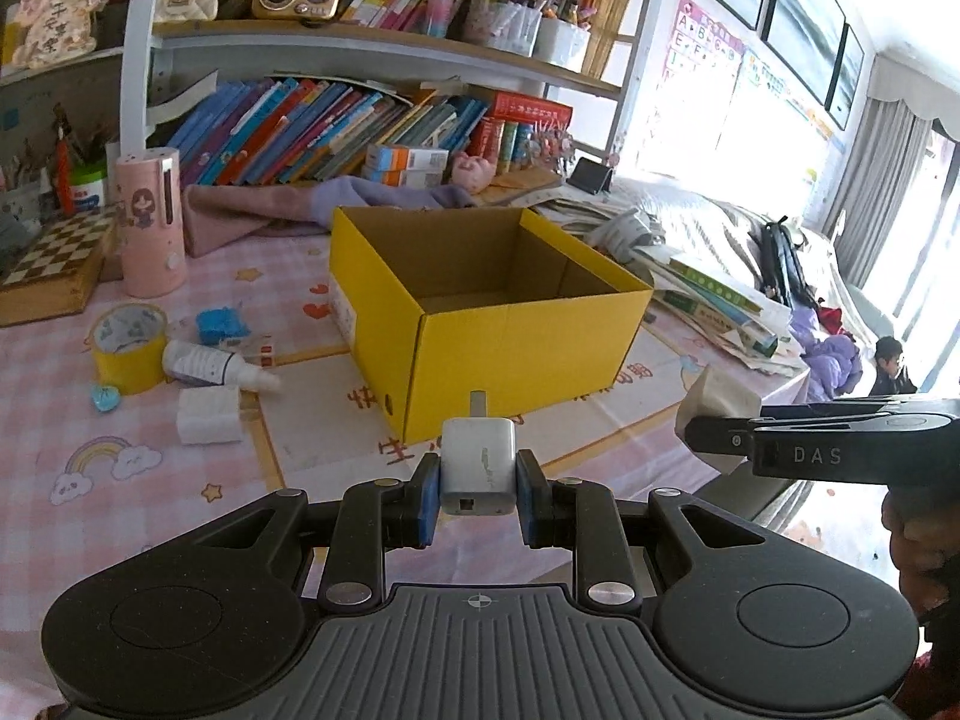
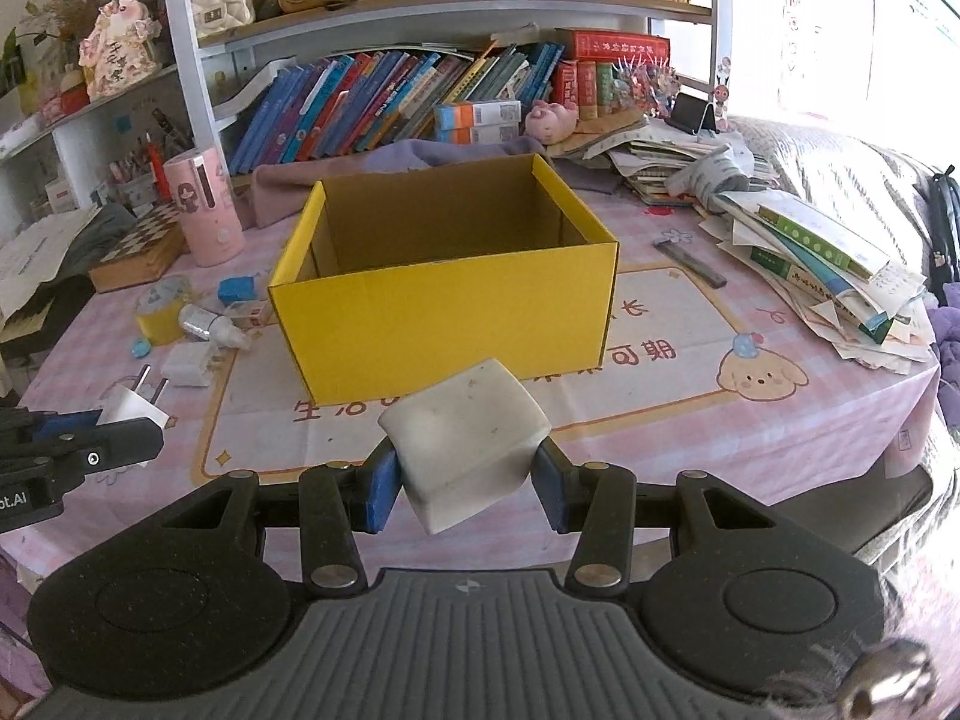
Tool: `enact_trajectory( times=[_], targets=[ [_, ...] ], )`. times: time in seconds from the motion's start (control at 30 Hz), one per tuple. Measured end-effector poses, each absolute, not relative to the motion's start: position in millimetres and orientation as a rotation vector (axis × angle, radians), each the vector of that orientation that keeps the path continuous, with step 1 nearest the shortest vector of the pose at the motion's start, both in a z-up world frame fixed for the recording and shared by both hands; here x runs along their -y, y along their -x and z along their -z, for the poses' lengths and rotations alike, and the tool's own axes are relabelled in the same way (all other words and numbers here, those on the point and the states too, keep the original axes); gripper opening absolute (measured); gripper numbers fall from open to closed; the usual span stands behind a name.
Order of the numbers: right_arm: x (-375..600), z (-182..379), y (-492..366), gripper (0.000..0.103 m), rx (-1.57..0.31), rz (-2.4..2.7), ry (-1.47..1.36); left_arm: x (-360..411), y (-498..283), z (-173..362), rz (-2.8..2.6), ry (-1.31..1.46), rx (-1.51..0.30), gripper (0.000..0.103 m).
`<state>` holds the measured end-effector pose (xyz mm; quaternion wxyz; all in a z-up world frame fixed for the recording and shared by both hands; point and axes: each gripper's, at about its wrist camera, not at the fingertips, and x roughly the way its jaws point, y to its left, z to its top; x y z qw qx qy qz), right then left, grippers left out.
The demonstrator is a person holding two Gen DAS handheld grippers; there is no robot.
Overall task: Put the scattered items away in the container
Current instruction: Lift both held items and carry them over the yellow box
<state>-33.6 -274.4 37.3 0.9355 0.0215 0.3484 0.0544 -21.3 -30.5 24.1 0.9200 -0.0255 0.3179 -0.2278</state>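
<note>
A counter (image 2: 780, 438) draped in a pink checked cloth with cartoon prints fills the room's foreground, backed by a white bookshelf (image 2: 420, 6) crammed with leaning books. Stacks of papers and booklets (image 2: 828, 276) spill across the counter's right side.

At the centre of the counter stands an open yellow cardboard box (image 2: 444, 312), upright, its brown inside bare as far as can be seen.

To the left of the box, a tall pink cylinder (image 2: 204, 210) stands beside a folded chessboard case (image 2: 138, 252). Nearer the front lies a cluster of scattered items: a roll of yellow tape (image 1: 129, 351) standing on its side edge, a small white bottle (image 1: 210, 366) lying down just beside it, a crumpled blue piece (image 1: 221, 324) behind the bottle, a white block (image 1: 209, 414) in front of it, and a tiny blue bit (image 1: 105, 399) near the tape.

The right claw (image 2: 465, 480) is clenched on a pale, off-white foam-like block (image 2: 468, 438), tilted between the blue pads, held in the air in front of the box's near wall.

The left claw (image 1: 478, 495) is clenched on a small white charger plug (image 1: 478, 468), its prongs pointing away toward the box, also short of the box's near corner. From the right wrist view its two round pins show at the far left.
</note>
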Motion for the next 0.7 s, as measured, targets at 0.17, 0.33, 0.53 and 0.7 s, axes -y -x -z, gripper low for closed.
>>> enact_trajectory(
  times=[0.17, 0.33, 0.53, 0.7],
  targets=[
    [280.0, -39.1, 25.9, 0.044, -0.710, -0.108, -0.040, 36.1, 15.1, -26.7, 0.470, 0.038, -0.638, 0.024],
    [283.6, -35.8, 19.1, 0.044, -0.725, -0.106, -0.038, 43.1, 7.7, -24.5, 0.483, 0.028, -0.646, 0.024],
    [289.2, -33.1, 10.8, 0.044, -0.726, -0.097, -0.053, 49.7, -0.5, -26.3, 0.493, 0.003, -0.640, 0.024],
    [293.6, -40.1, 0.8, 0.044, -0.695, -0.097, -0.052, 53.6, -9.2, -39.2, 0.498, -0.020, -0.584, 0.024]
  ],
)
